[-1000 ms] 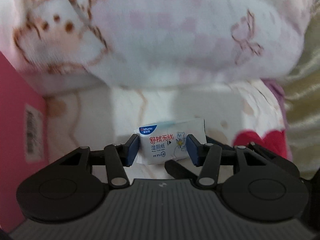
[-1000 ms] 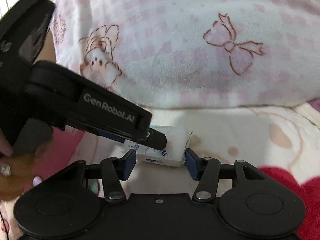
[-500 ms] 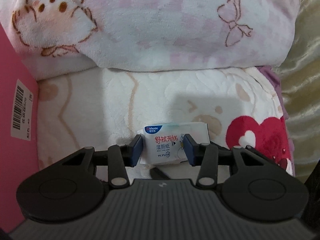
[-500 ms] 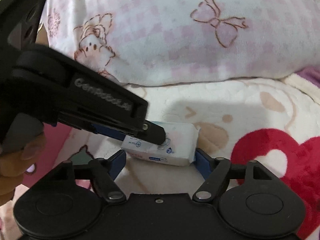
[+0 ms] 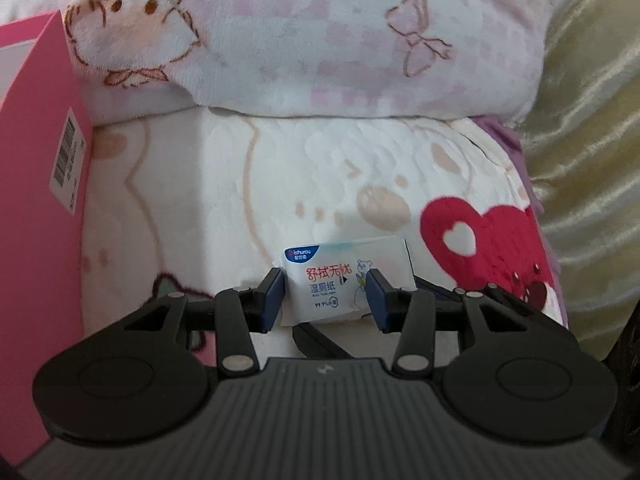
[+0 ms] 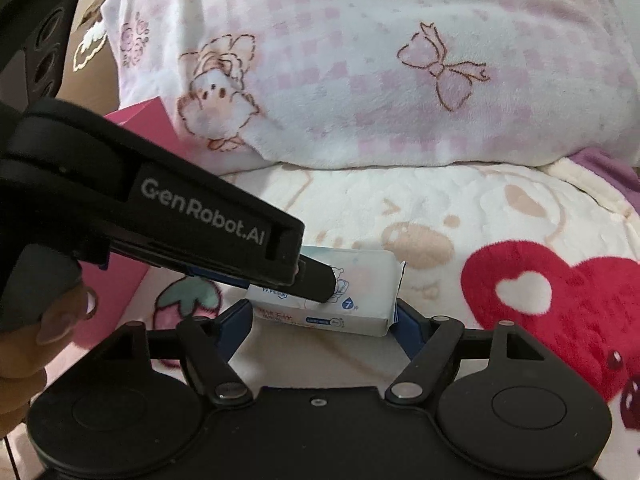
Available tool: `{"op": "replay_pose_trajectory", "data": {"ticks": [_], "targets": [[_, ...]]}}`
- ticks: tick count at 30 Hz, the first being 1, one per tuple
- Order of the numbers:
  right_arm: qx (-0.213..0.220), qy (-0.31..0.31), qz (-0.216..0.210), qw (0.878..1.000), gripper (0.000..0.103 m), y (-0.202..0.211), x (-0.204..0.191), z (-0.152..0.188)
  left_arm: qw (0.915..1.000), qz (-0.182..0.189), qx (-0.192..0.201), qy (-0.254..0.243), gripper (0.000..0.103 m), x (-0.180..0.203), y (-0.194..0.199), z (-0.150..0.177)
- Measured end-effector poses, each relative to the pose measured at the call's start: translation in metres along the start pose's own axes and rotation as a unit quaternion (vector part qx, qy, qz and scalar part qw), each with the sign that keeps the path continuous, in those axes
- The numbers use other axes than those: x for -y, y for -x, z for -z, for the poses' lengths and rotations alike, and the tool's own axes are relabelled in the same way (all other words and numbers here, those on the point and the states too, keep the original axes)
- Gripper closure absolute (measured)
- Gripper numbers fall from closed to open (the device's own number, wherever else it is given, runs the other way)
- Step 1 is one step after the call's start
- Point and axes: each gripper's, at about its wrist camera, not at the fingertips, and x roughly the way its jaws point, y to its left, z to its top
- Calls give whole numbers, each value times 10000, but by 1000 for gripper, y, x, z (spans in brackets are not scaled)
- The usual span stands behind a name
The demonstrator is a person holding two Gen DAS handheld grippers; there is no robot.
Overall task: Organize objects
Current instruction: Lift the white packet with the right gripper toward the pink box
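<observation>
A small white wet-wipe pack point(image 5: 340, 276) with red Chinese lettering and a blue logo is held above the blanket. My left gripper point(image 5: 326, 294) is shut on the pack, its blue pads pressing both sides. In the right wrist view the same pack point(image 6: 356, 280) sits between the fingers of my right gripper point(image 6: 324, 316), whose jaws stand wide; the right pad is at the pack's end, the left pad is apart from it. The left gripper's black body point(image 6: 160, 220) reaches in from the left and covers part of the pack.
A pink box point(image 5: 36, 220) with a barcode label stands at the left. A pink-checked plush pillow point(image 5: 320, 40) lies across the back. The cream blanket point(image 5: 240, 184) has a red heart point(image 5: 480, 240). Gold fabric point(image 5: 592, 140) is at the right.
Both grippers have drawn back from the pillow with the pack. The right gripper's jaws have spread wider around the pack. The left grip is unchanged.
</observation>
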Motion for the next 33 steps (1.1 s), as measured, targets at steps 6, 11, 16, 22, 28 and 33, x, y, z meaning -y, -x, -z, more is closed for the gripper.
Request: {"op": "replay_pose_trajectory", "data": {"ticks": [6,11,16,22,28,33], "targets": [[-2,-201,-66,9998,24,23,-6,8,9998,-44,79,-170,60,8,22,16],[-36,-141,-175,9997,23,41,-17,12,9999,-9,27,-107,60,6,45,28],[-49,-35,-200,9998,23,61,-33,17,9996,-94,50,-272,60,11,70,42],[-76,192,-392,9990,23,86,-57,23,9995,-223,130,-207,60,13,105,64],[-58,504,-490,9975,21,111,-82,27,9996,-207,142,-89,60,9,135,81],[-63,781,-467,9958,20,127,-103,27,9996,-199,180,-14,60,5,157,94]]}}
